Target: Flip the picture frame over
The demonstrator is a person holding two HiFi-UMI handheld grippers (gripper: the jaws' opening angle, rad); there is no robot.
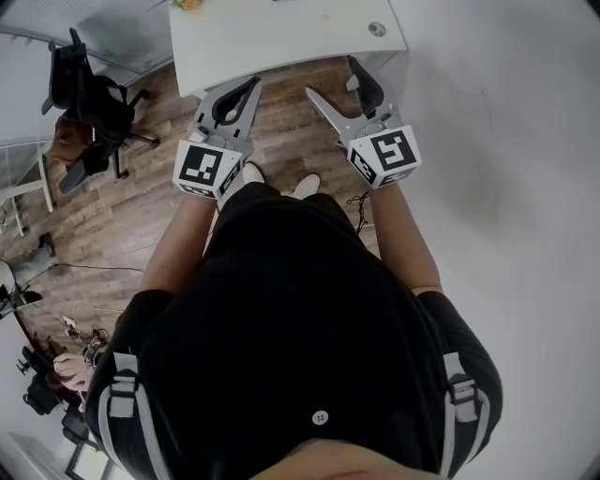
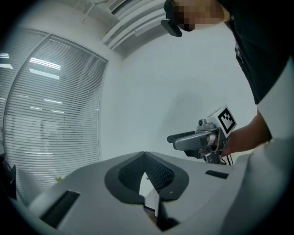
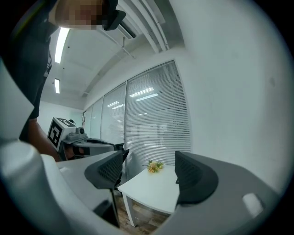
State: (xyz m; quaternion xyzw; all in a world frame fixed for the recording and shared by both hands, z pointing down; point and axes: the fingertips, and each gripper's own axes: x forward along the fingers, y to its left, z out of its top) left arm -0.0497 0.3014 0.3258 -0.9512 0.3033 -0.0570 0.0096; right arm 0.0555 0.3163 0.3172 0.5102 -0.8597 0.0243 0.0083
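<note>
Two tools (image 1: pixel 251 86) (image 1: pixel 330 77) toward white table (image 1: pixel 281 37)

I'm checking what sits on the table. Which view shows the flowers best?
The right gripper view: the flowers sit whole, mid-frame, on the white table. The head view catches only a sliver of them at its top edge. The left gripper view shows at most an unclear green speck.
</note>
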